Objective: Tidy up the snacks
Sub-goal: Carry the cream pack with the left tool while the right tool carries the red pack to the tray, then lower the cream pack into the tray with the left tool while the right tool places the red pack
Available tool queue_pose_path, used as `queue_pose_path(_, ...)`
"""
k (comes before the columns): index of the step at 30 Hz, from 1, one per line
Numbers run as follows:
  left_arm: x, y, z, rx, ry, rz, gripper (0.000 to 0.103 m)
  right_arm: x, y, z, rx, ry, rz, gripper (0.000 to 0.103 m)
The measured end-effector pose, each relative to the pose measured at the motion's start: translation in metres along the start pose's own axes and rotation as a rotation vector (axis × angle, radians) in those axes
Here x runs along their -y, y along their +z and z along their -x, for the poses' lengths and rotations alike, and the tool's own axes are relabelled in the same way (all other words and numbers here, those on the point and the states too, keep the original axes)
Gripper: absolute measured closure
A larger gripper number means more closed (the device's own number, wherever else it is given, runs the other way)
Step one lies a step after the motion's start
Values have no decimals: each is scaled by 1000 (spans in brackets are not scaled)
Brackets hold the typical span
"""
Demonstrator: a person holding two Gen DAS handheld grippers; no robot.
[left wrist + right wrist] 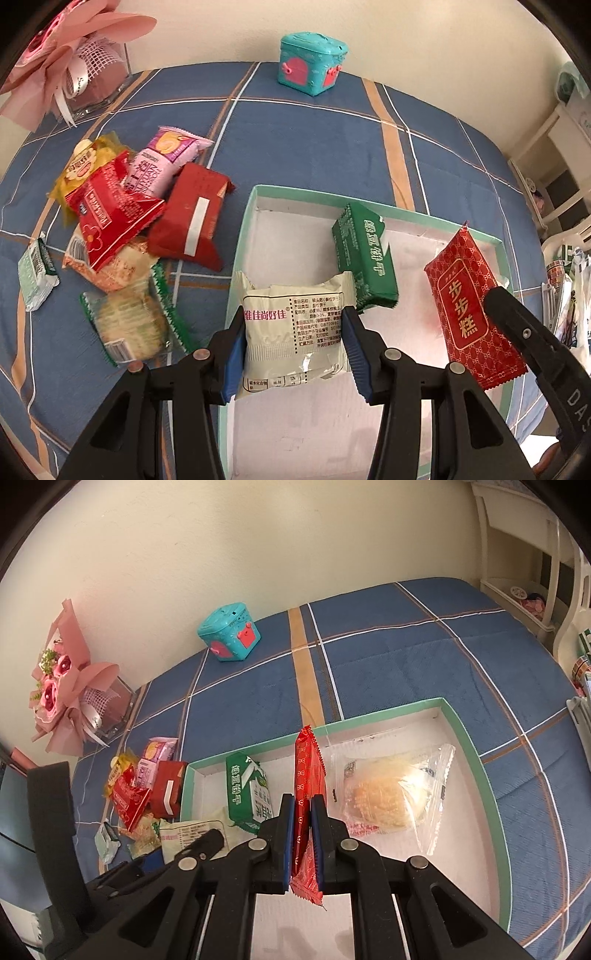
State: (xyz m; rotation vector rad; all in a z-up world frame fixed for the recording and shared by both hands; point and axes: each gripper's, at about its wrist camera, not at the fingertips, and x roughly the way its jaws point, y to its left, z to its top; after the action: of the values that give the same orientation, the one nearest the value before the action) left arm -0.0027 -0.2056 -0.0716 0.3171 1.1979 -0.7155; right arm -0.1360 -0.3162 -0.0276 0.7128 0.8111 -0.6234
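My left gripper (295, 332) is shut on a cream snack packet (291, 332), held over the near left part of a white box with a mint-green rim (243, 236). A green snack pack (364, 262) lies inside the box. My right gripper (303, 808) is shut on a thin red snack packet (306, 771), held edge-on above the box (476, 753); the same red packet (469, 310) shows in the left wrist view. A clear-wrapped pastry (388, 797) lies in the box's right half. A pile of snacks (125, 221) sits left of the box.
The blue plaid cloth (314, 140) covers the surface. A teal toy chest (312, 62) stands near the wall, and a pink bouquet (70, 62) is at the far left. White shelving (528, 572) stands at the right.
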Motion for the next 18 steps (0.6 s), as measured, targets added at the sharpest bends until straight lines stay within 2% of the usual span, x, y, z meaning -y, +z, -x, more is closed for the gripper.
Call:
queue_pose_path(11,8,4,-16,-19,12,-11,52,1,0,-12,-30,20,-17,93)
queue_pose_path(18,2,4,-17,-36,21,-3,47,3,-3,-16,-46,12,-34,93)
